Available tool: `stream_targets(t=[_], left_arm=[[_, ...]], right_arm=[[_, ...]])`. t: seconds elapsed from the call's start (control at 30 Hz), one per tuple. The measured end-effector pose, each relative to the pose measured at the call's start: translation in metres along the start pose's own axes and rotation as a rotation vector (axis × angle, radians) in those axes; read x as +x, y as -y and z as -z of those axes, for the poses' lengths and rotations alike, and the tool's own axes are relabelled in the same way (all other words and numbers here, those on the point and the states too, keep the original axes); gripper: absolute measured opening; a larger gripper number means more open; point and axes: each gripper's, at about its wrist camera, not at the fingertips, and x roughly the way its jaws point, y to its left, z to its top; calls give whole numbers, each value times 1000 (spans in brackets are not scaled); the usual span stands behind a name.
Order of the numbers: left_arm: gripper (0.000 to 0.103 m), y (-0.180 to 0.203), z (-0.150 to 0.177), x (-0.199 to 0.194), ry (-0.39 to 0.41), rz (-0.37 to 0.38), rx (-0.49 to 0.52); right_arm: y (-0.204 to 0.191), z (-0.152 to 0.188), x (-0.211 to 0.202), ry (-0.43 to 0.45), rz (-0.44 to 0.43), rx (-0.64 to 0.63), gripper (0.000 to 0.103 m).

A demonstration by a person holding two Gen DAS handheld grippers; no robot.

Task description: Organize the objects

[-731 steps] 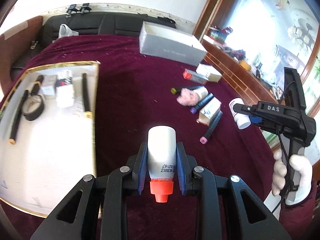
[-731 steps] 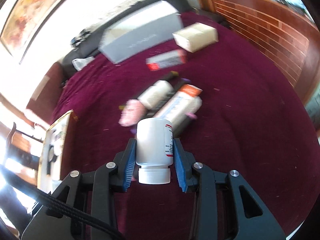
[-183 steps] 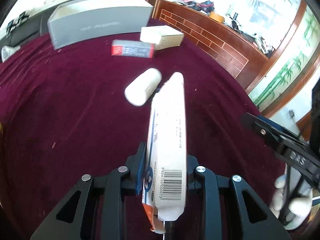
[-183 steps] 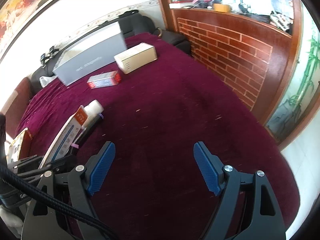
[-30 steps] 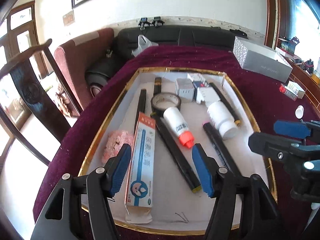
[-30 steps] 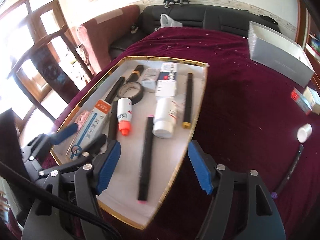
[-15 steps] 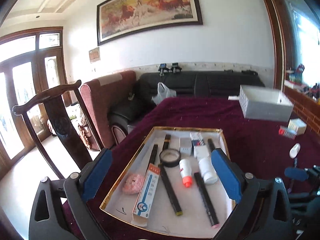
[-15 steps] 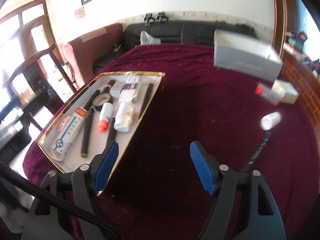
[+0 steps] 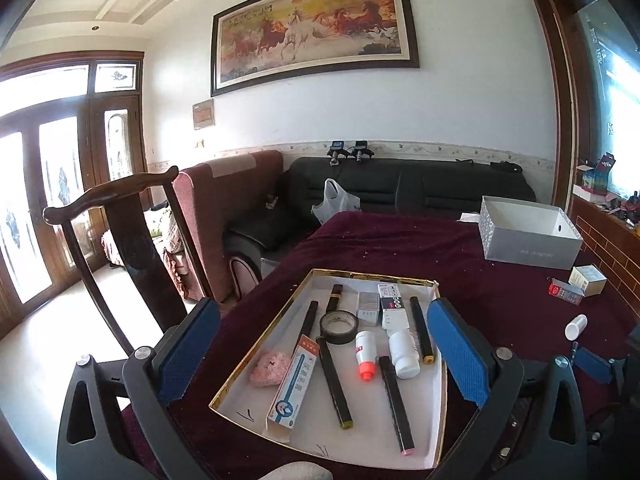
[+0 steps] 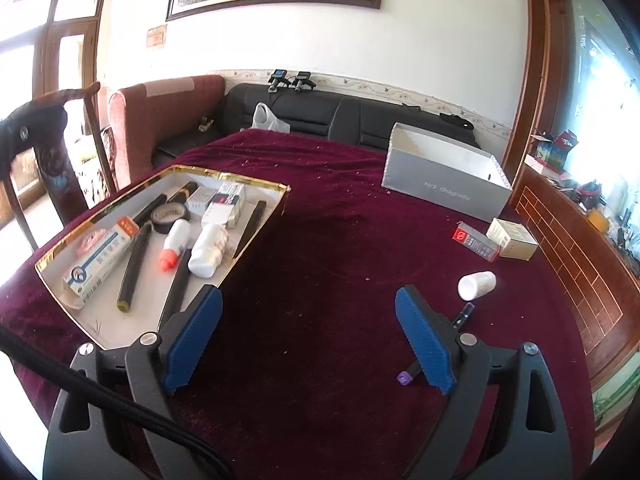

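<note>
Blue-padded, your left tongs [image 9: 326,354] and right tongs [image 10: 308,338] both gape apart, holding nothing. Beyond them the gold-rimmed tray [image 9: 256,346] holds the toothpaste box [image 9: 294,382]; farther right (on the burgundy counter [image 10: 340,240]) lie a purple-capped marker [image 10: 460,318] and white bottle [image 10: 477,285].

A home living room: a black leather sofa [image 9: 408,190] along the far wall, a red armchair [image 9: 224,216] at left, a large framed horse painting [image 9: 316,32] above, glazed wooden doors [image 9: 48,200] far left, and a maroon-clothed bench [image 10: 340,248] in the middle.
</note>
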Motion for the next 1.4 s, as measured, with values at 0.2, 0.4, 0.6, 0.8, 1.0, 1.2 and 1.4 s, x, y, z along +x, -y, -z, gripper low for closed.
stream_targets(t=[0.2, 0.4, 0.6, 0.8, 1.0, 1.2, 1.4], left_arm=[[102, 0, 14, 7, -60, 18, 3], [102, -10, 29, 22, -130, 15, -30], [102, -22, 39, 37, -184, 5, -56], [102, -27, 45, 44, -208, 6, -62], [102, -30, 50, 52, -240, 14, -70], [102, -36, 54, 59, -265, 4, -94], [102, -42, 57, 62, -269, -36, -108]], right_arm=[[-14, 7, 10, -33, -7, -13, 89], [-23, 12, 19, -68, -5, -29, 89], [-35, 10, 24, -82, -4, -62, 89], [-49, 8, 26, -86, -2, -98, 89], [-56, 6, 28, -92, -9, -111, 89], [-66, 5, 34, -112, -20, -134, 89], [-74, 4, 35, -116, -25, -153, 89]])
